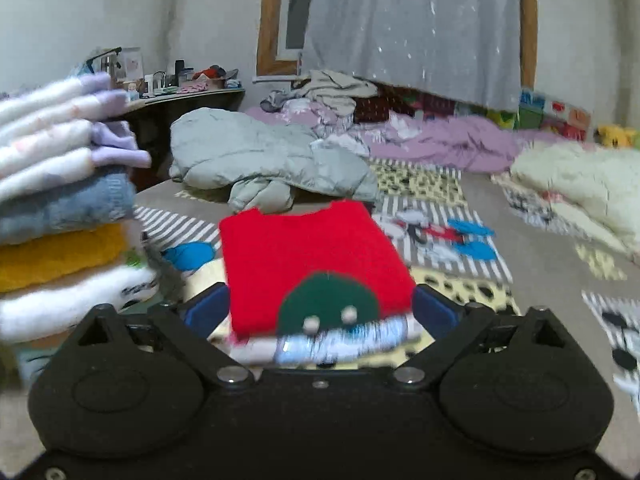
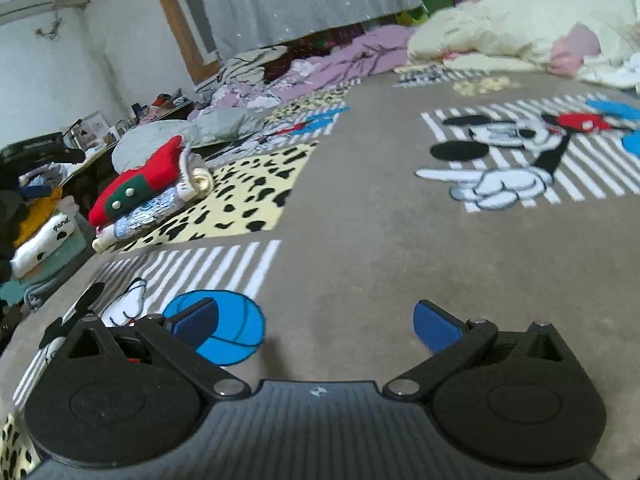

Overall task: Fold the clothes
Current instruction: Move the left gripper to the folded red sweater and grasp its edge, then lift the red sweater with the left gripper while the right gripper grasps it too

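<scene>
A folded red sweater (image 1: 312, 256) with a green patch lies on top of a silvery and white folded layer. In the left wrist view it sits between the spread blue pads (image 1: 206, 312) of my left gripper (image 1: 320, 312). The jaws stand wide, and the bundle's sides reach both pads. The right wrist view shows the same red sweater (image 2: 136, 184) at the far left, tilted with its far end raised. My right gripper (image 2: 316, 324) hovers open over the patterned blanket (image 2: 360, 240), nothing between its fingers. A stack of folded clothes (image 1: 60, 216) rises just left of the left gripper.
A crumpled grey jacket (image 1: 256, 160) lies beyond the sweater. Behind it are lilac bedding (image 1: 452, 140), a cream quilt (image 1: 580, 184) on the right and a cluttered dark desk (image 1: 188, 96) at back left. A grey curtain (image 1: 412, 20) hangs over the window.
</scene>
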Demonstrator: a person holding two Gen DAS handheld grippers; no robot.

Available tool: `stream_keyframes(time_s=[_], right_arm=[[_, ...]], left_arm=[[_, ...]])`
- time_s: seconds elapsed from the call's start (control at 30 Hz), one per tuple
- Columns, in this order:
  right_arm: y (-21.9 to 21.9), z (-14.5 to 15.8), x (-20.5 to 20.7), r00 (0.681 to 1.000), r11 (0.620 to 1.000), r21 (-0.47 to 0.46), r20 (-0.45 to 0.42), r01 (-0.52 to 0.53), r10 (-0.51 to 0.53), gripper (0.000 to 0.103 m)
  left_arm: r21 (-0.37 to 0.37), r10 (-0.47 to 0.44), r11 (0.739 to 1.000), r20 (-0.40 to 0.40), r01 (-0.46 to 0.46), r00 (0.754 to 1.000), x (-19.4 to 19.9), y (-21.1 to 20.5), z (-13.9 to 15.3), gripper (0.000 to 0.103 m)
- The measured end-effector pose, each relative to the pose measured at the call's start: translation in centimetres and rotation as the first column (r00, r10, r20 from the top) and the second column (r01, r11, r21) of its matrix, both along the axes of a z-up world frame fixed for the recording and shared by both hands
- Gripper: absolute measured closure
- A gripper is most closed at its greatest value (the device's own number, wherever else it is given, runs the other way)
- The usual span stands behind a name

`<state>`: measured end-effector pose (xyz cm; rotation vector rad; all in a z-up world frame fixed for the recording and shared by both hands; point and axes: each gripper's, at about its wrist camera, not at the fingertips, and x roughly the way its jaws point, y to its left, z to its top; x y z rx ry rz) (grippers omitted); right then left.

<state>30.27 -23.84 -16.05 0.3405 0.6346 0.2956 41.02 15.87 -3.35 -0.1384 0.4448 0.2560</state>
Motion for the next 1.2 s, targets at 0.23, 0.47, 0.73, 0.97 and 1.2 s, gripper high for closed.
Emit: stream_keyframes(time_s=[0.23, 0.47, 0.73, 0.97, 1.2], right_arm=[[-0.1, -0.7, 0.4, 1.000, 1.000, 0.011, 0.003, -0.013, 0.013, 0.000], [0.1, -0.9, 0.5, 1.000, 1.000, -0.004, 0.005, -0.015, 0.015, 0.000], [0.5, -0.8, 0.6, 1.000, 1.000, -0.003, 0.002, -0.013, 0.013, 0.000], [-0.1, -0.5, 0.5, 1.000, 1.000, 0.022, -0.006, -0.007, 0.007, 0.000], [-0.5, -0.1, 0.3, 1.000, 0.999, 0.041, -0.013, -0.002, 0.002, 0.000]], left_arm=[[-0.136, 0.071, 0.988, -0.038, -0.076, 0.997, 5.1, 2.8, -2.9, 0.031], [-0.031, 0.113, 0.993, -0.063, -0.115, 0.992, 7.2, 1.6, -5.0, 0.044], [-0.027, 0.008, 1.000, -0.126, -0.011, 0.992, 8.0, 0.5, -3.9, 0.103], [-0.031, -0.075, 0.997, -0.118, 0.072, 0.990, 4.3, -0.9, -1.6, 0.103], [-0.012, -0.205, 0.979, -0.078, 0.205, 0.976, -2.4, -4.5, 0.2, 0.103]])
